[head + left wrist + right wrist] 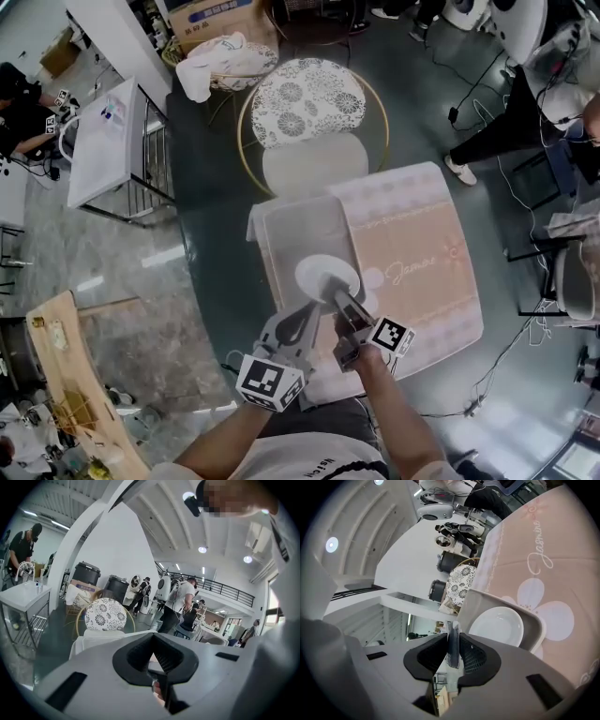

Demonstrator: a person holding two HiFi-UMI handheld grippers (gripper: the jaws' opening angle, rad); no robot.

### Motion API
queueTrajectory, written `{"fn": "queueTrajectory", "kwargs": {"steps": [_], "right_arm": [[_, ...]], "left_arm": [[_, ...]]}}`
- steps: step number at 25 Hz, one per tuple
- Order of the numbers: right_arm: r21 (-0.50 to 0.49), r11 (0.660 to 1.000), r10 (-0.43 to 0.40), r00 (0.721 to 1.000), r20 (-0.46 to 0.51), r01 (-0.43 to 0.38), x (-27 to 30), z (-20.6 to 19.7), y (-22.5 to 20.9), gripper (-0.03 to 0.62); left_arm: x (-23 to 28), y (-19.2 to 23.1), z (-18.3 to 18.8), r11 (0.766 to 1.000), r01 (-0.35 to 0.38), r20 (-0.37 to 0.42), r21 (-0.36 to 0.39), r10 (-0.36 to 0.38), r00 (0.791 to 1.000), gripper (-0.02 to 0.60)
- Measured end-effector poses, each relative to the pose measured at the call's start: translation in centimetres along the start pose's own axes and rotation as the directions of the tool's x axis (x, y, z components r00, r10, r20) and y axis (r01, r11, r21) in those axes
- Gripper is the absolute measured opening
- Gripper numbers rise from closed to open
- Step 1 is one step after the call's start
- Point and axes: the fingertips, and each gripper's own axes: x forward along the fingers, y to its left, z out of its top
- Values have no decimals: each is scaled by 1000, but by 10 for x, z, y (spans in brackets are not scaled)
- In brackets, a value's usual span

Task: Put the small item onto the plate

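Note:
A white plate (322, 272) lies in a grey tray (281, 234) on the table, and it also shows in the right gripper view as the plate (499, 625). My right gripper (345, 302) hovers at the plate's near edge. In its own view the right gripper (453, 641) is shut on a thin, flat grey small item (452, 652) standing on edge between the pads. My left gripper (306, 324) sits just to the left, near the tray's front. Its own view shows the left gripper (157, 667) with the jaws together and nothing between them.
A pink tablecloth (422, 253) with flower print covers the table's right part. Behind the table stands a round chair (305, 103) with a patterned cushion. A white cart (112, 141) is at the far left and a wooden bench (70, 375) at the near left. People stand around the room.

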Motion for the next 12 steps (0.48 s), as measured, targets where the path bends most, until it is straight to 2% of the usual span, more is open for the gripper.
{"fn": "queueTrajectory", "kwargs": {"steps": [12], "right_arm": [[8, 996, -92, 996, -20, 92, 32, -5, -44, 91]], "left_arm": [[7, 23, -16, 1000, -11, -26, -28, 11, 1000, 6]]}}
